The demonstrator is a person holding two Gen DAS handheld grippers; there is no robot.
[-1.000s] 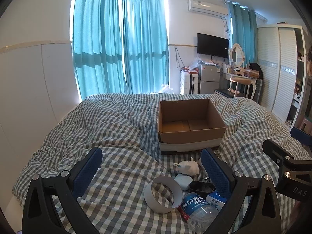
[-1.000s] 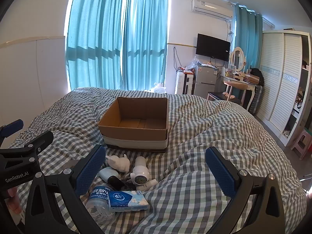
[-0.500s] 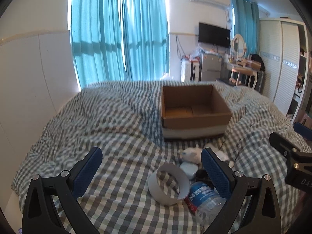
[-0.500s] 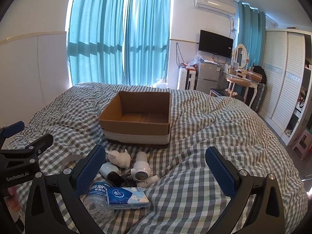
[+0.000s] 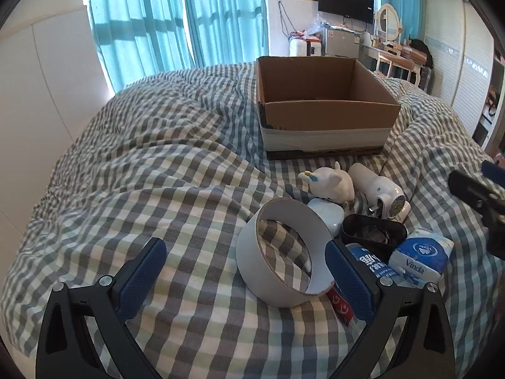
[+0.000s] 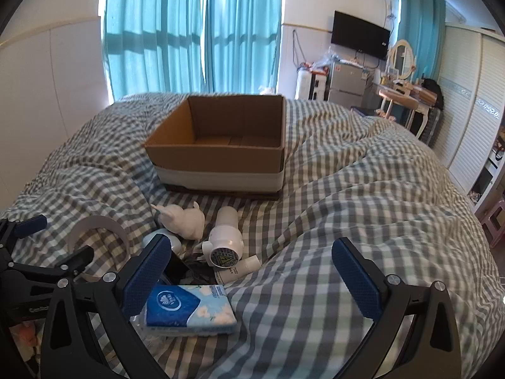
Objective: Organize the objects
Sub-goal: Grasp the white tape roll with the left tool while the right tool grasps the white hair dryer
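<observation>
My left tongs point(image 5: 246, 267) hang wide apart, holding nothing, low over the bed point(image 5: 151, 170) with the tape ring point(image 5: 282, 252) between their tips, hard against the right one. The ring stands tilted on soft quilt in front of the box point(image 5: 325, 117); if I squeeze off-centre I expect it to roll or squash out. Right of the ring lie the toy point(image 5: 331, 183), dryer point(image 5: 380, 189), black case point(image 5: 372, 233), bottle point(image 5: 372, 262) and tissues point(image 5: 419, 254), crowded together, so a careless closing could snag one. My right tongs point(image 6: 249, 268) are also wide and empty, the tissues just under their left tip. The box looks empty.
</observation>
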